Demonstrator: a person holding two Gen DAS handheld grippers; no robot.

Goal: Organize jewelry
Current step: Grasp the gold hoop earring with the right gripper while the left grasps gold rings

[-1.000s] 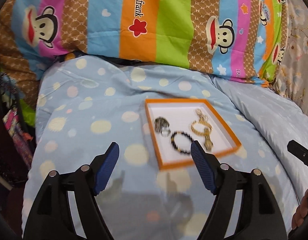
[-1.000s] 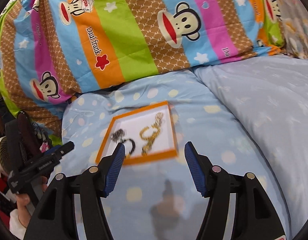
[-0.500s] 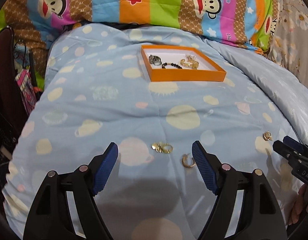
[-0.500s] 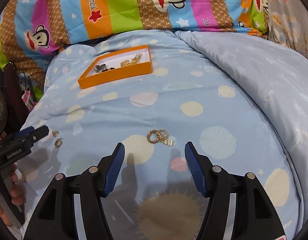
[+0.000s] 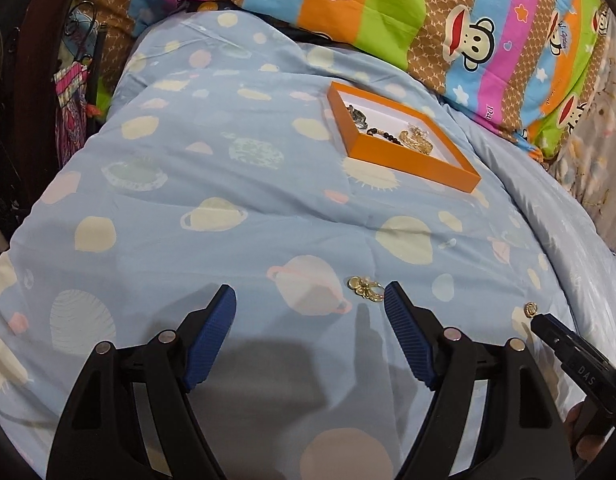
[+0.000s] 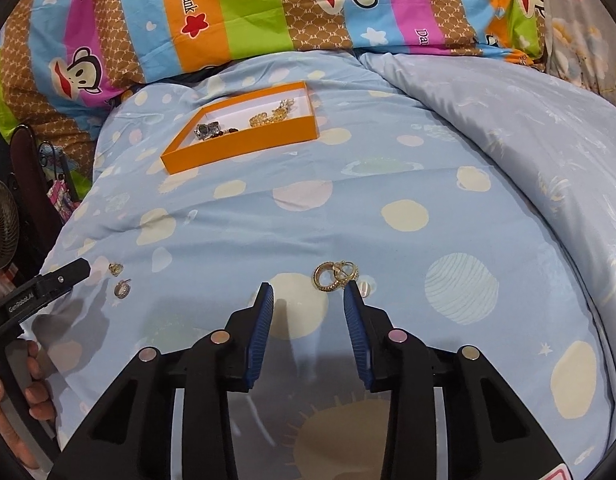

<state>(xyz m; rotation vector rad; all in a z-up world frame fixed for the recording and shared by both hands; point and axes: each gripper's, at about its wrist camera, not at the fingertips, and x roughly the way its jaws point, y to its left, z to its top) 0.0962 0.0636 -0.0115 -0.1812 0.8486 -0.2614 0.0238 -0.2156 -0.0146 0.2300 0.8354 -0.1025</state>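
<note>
Drew the right gripper (image 6: 309,289) lower over the quilt (image 6: 388,168) than half a second before, and narrowed its jaws to a partial gap, clamped on nothing. Showed gold hoops (image 6: 335,276) lying at 12 o'clock, just beyond the blue pads (image 6: 358,328) and close against the right one; could not resolve contact. Held the left gripper (image 5: 308,292) wide apart and empty, with a gold earring cluster (image 5: 366,289) on the quilt at 1 o'clock, just beside its right pad. Showed a small stud (image 5: 530,309) at 3 o'clock of that view, near the tip of the other tool, and two small earrings (image 6: 122,289) at 9 o'clock of the right view. Found the orange tray (image 5: 412,164) well apart at 12 to 1 o'clock, already holding a dark bead bracelet (image 5: 384,134), a gold chain (image 5: 418,140) and a silvery piece (image 5: 358,116). Judged the narrowing over the hoops as a pick about to begin; with several pieces off the tray, judged the sorting only partly done.
</note>
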